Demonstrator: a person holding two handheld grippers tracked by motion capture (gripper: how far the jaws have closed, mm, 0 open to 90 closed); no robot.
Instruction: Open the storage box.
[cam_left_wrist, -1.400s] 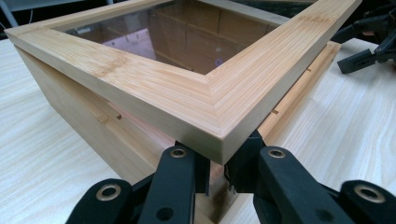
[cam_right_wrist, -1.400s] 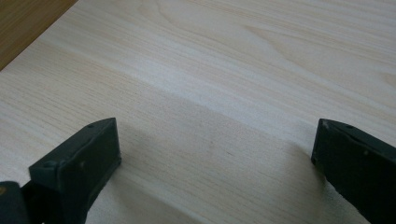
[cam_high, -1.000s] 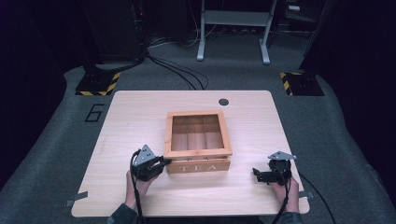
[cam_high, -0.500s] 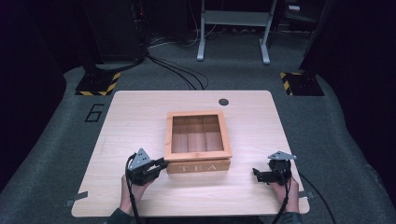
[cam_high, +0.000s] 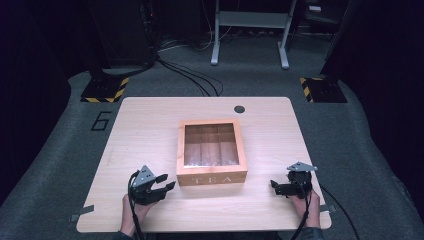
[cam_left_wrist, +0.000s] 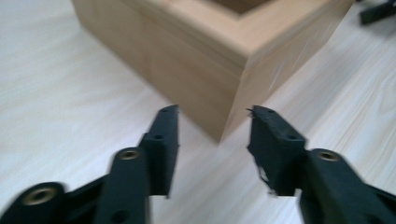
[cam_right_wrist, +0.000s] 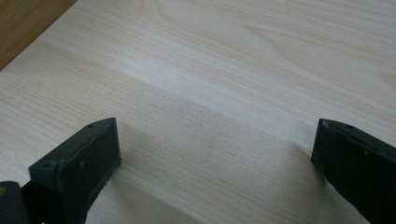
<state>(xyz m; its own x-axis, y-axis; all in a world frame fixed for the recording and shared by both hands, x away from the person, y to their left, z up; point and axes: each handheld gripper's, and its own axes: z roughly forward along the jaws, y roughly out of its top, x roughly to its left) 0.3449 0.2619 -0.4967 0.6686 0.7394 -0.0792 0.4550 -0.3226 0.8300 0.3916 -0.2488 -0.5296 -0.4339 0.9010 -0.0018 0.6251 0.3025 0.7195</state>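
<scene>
Though near, tea box (cam_high: 212, 152) corner untouched.

The tea box (cam_high: 212, 152) sits mid-table (cam_high: 150, 130), between the left hand-held gripper (cam_high: 167, 183) and the right hand-held gripper (cam_high: 274, 187).

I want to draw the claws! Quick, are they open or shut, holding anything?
Left gripper: open, just been opening, holding nothing, near the tea box.
Right gripper: open, empty.

Left gripper (cam_high: 167, 185): your left hand (cam_high: 134, 212) holds it low and level; jaws have just been opening, part-spread, nothing between them.
Right gripper (cam_high: 273, 186): your right hand (cam_high: 306, 205) holds it level, pointing toward the left gripper; jaws wide apart, nothing gripped.
</scene>
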